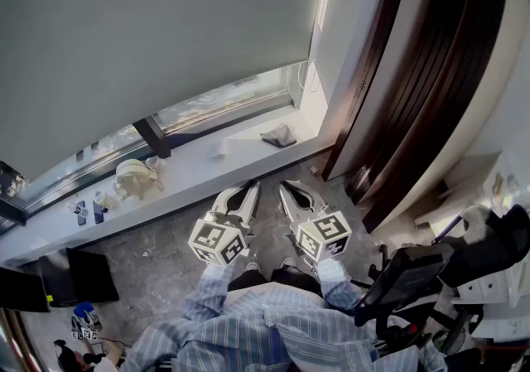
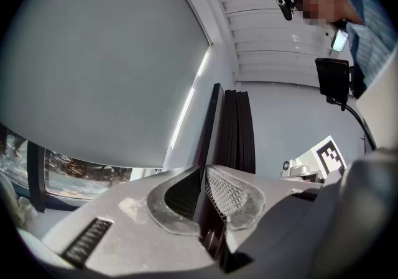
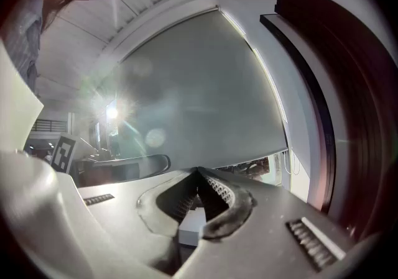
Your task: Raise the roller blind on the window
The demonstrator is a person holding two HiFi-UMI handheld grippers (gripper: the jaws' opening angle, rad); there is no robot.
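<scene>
A pale grey roller blind (image 1: 157, 31) fills the upper left and centre of the head view. Its fabric is smooth, plain and flat, with no pattern or folds that can be made out. It is lowered over most of the window, and its bottom edge leaves a narrow strip of bare glass (image 1: 224, 101) above the white windowsill (image 1: 190, 171). A dark upright frame bar (image 1: 153, 137) crosses that strip. On the sill, from left to right, sit a few small dark items (image 1: 87, 211), a rounded cream-coloured object (image 1: 132, 178) and a crumpled grey cloth (image 1: 279, 136). A thin cord (image 1: 313, 79) hangs by the blind's right edge, and dark wooden panels (image 1: 414, 72) stand further right.

Below the sill, at the centre, the person holds both tools side by side, pointing towards the window. The left gripper (image 1: 252, 188) has its jaws pressed together with nothing between them. Just beside it, the right gripper (image 1: 286, 188) is likewise closed and empty. Each carries its marker cube near the striped sleeves (image 1: 248, 321).

The blind hangs ahead of and above both grippers, well apart from them. From the left gripper (image 2: 204, 169) it fills the upper left; from the right gripper (image 3: 199, 172) it fills the centre.
</scene>
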